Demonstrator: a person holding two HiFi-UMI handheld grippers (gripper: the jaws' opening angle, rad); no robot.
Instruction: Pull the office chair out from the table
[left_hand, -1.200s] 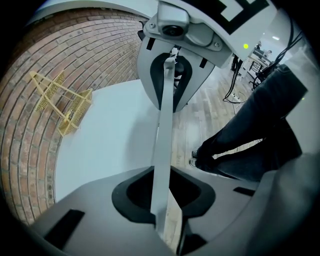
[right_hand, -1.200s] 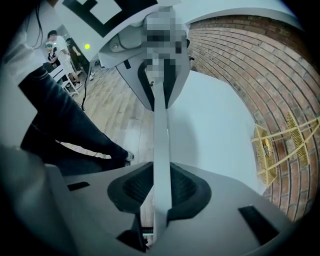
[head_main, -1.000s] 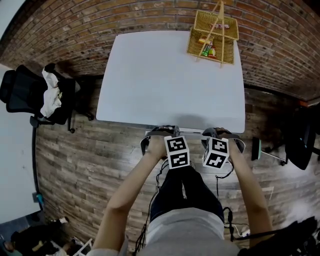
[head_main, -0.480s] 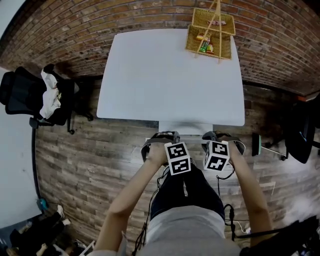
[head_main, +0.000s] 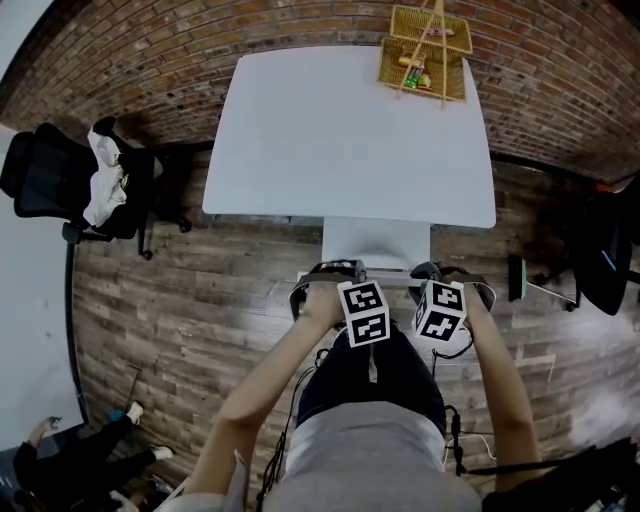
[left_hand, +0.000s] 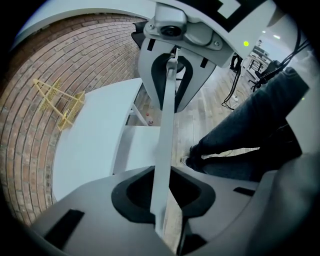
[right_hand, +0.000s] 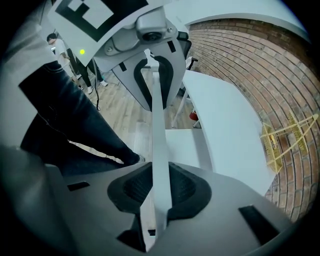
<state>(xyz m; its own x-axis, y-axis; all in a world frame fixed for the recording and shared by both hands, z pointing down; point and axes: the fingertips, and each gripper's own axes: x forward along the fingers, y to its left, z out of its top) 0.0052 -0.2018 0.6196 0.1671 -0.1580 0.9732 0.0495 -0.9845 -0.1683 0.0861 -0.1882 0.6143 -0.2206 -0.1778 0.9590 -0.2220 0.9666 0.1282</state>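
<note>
The office chair has a white seat (head_main: 375, 243) that sticks out from under the white table (head_main: 300, 130). The thin pale top edge of its back (left_hand: 164, 135) (right_hand: 157, 135) runs through both sets of jaws. My left gripper (head_main: 328, 278) (left_hand: 161, 197) is shut on that edge. My right gripper (head_main: 448, 278) (right_hand: 156, 195) is shut on the same edge further right. Each gripper view shows the other gripper clamped on the far end of the bar. The rest of the chair back is hidden below my hands.
A wicker basket (head_main: 422, 55) sits on the table's far right corner by the brick wall. A black chair with white cloth (head_main: 70, 185) stands left, another dark chair (head_main: 605, 255) right. The person's dark-trousered legs (left_hand: 240, 135) are just behind the chair. Someone's legs (head_main: 60, 465) show at lower left.
Both grippers have drawn back from the table with the chair's back edge in them. More of the white seat now shows past the table's near edge.
</note>
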